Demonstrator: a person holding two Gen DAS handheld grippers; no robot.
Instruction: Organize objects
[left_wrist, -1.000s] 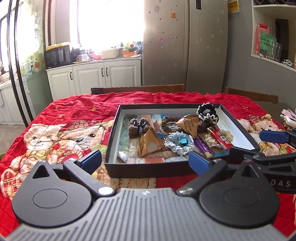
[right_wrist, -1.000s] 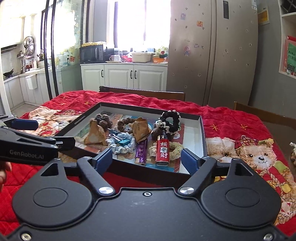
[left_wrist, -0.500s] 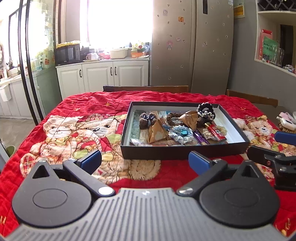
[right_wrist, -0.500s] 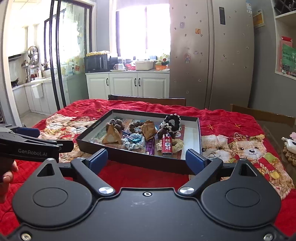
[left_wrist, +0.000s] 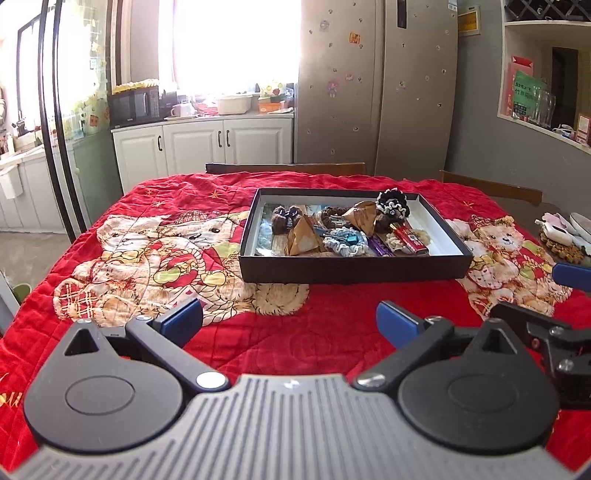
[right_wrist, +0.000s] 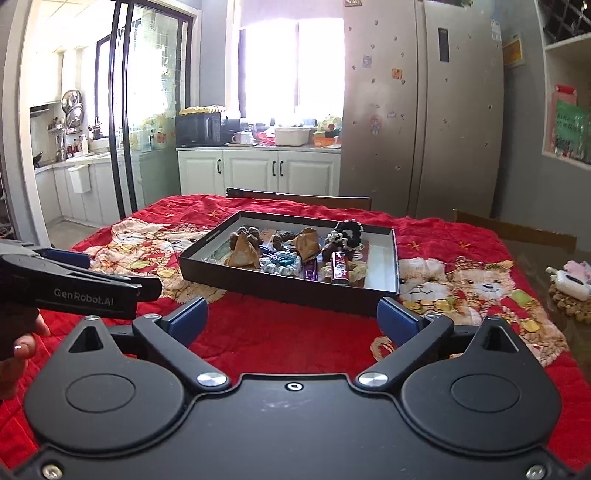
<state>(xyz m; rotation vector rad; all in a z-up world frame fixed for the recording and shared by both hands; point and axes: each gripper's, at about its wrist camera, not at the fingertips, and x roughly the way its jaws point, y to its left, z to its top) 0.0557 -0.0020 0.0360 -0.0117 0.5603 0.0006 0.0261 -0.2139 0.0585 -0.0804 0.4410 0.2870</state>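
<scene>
**Both tongs drawn back, box filled**

Our left tongs (left_wrist: 290, 317) stand spread and empty; they have pulled back from the black box (left_wrist: 351, 267), which now sits well ahead on the red-quilted surface (left_wrist: 147, 236). Our right tongs (right_wrist: 291, 317) have just been opening, with nothing between them. Inside the box lie the paper packets (left_wrist: 303, 238), scrunchies (left_wrist: 393, 202) and red lighter (left_wrist: 410, 238), so we judge the sorting finished. A plush trinket (right_wrist: 570, 278) sits far right; nothing blocks us.

"GenRobot.AI" — white lettering, seemingly, on the left gripper (right_wrist: 122, 280).
</scene>
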